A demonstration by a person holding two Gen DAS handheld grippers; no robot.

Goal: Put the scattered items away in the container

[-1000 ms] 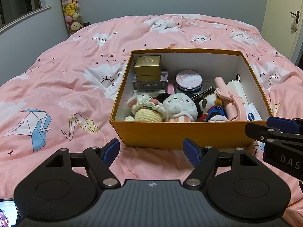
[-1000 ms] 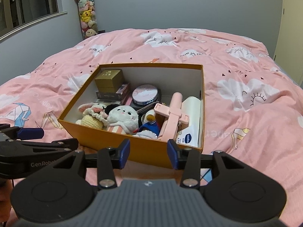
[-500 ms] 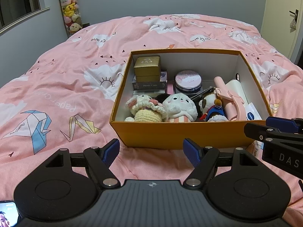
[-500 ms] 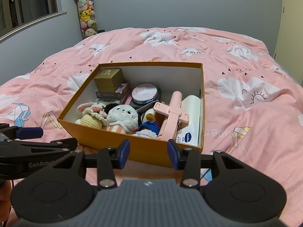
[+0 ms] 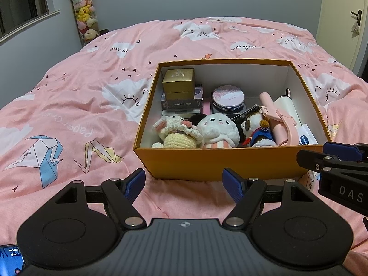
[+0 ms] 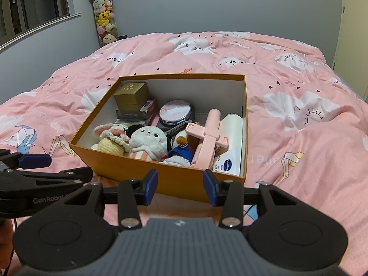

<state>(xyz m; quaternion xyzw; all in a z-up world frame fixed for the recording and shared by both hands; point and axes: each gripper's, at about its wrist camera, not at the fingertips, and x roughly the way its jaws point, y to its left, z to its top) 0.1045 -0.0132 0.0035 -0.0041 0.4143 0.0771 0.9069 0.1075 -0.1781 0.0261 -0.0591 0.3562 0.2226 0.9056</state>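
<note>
Nothing has moved since a second ago: both tongs hover where they were, just short of the orange box (image 5: 226,163), which sits on a pink quilt (image 5: 76,105) printed with clouds and paper cranes. At far left, a tall clear tube of plush toys (image 5: 84,16) stands in the corner beside the window. The left gripper (image 5: 184,185) is released, its blue pads spread wide over bare quilt with nothing between them. Inside the box, from left to right: a gold box (image 5: 178,83) stacked on a flat photo-card case (image 5: 181,103) at the back, a crocheted bunny (image 5: 176,132) and a white plush (image 5: 218,130) at the front, a round pink compact (image 5: 228,96) behind them, a small plush in blue clothes (image 5: 257,130), a pink folding stand (image 6: 207,138), a white bottle (image 6: 231,126) and a white tube with a blue label (image 6: 227,164) against the right wall. The right gripper (image 6: 180,189) is part-open and grasps nothing; its pads frame the box's near wall without touching it. No loose items are seen on the quilt.
</note>
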